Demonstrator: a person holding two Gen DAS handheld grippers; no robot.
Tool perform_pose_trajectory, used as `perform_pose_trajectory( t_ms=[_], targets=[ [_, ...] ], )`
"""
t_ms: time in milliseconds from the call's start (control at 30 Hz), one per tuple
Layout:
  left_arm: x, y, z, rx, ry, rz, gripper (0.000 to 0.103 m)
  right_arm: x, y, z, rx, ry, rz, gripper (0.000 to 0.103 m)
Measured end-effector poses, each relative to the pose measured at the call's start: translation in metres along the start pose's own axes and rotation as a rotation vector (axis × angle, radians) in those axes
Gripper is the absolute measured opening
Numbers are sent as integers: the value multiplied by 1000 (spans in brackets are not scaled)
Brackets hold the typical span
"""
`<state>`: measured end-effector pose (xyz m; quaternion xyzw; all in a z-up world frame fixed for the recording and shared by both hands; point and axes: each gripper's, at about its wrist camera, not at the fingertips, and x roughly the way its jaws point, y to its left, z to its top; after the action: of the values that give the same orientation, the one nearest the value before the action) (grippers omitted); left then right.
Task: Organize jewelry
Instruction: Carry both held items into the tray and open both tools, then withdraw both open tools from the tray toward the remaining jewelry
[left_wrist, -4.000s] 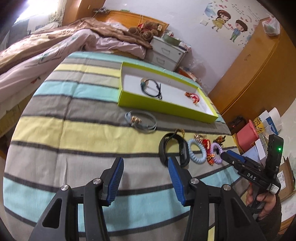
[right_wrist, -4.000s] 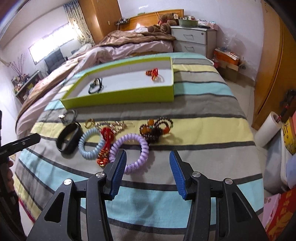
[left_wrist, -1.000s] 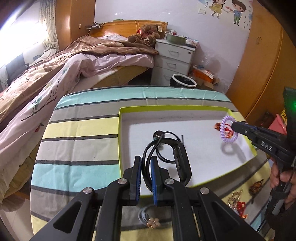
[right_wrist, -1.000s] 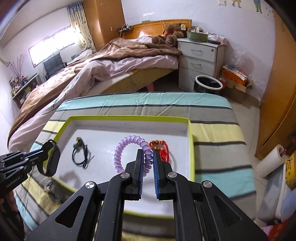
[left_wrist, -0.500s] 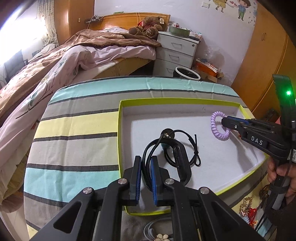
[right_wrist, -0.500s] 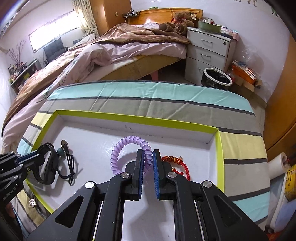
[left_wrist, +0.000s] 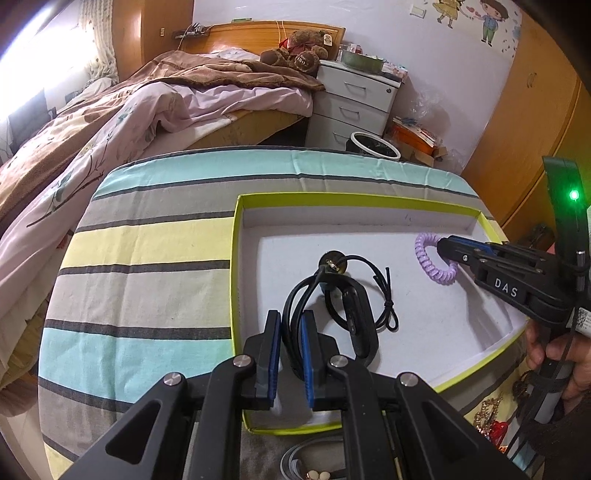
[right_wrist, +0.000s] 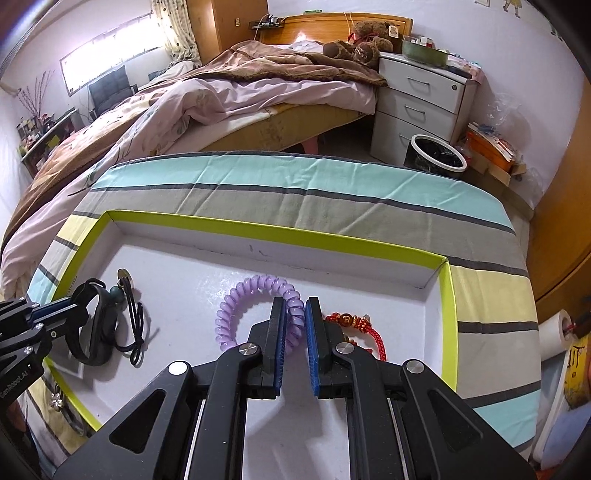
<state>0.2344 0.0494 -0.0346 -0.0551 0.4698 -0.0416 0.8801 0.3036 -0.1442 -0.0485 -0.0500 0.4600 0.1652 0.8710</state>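
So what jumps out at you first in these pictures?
Two black grippers reaching into a white tray with a lime rim, on a striped cloth. The right gripper pinches a purple coil bracelet; the left gripper clamps a black wristband. Behind is an unmade bed.

Black tongs (left_wrist: 291, 347), blue ribbed pads (right_wrist: 313, 339), silver screws, "DAS" lettering.

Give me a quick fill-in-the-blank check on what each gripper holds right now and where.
1. The left gripper is shut on the ____ wristband.
2. The right gripper is shut on the ____ coil bracelet.
3. Both are over the white tray with the ____ rim.
4. A ____ cord bracelet lies right of the coil.

Answers: black; purple; green; red
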Motion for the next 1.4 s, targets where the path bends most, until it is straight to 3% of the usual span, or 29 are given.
perform_pose_trajectory(
  t_ms=[300, 433, 500, 567, 933, 1400],
  targets=[
    [0, 2, 1, -15, -14, -15, 18, -3, 0, -1, 4, -15, 1, 18],
    [-5, -1, 0, -12, -26, -31, 31, -6, -1, -2, 5, -24, 3, 20],
    [-11, -3, -1, -13, -46, -37, 37, -11, -1, -3, 8, -37, 13, 38],
    [-19, -4, -3, -10, -63, -43, 43, -18, 0, -5, 6, -49, 18, 44],
    [-74, -14, -28, -9, -144, -123, 51, -77, -9, -35, 44, -139, 57, 44],
    [-103, -12, -75, -24, -134, -132, 51, -146, -35, -109, 133, -205, 74, 44]
  ],
)
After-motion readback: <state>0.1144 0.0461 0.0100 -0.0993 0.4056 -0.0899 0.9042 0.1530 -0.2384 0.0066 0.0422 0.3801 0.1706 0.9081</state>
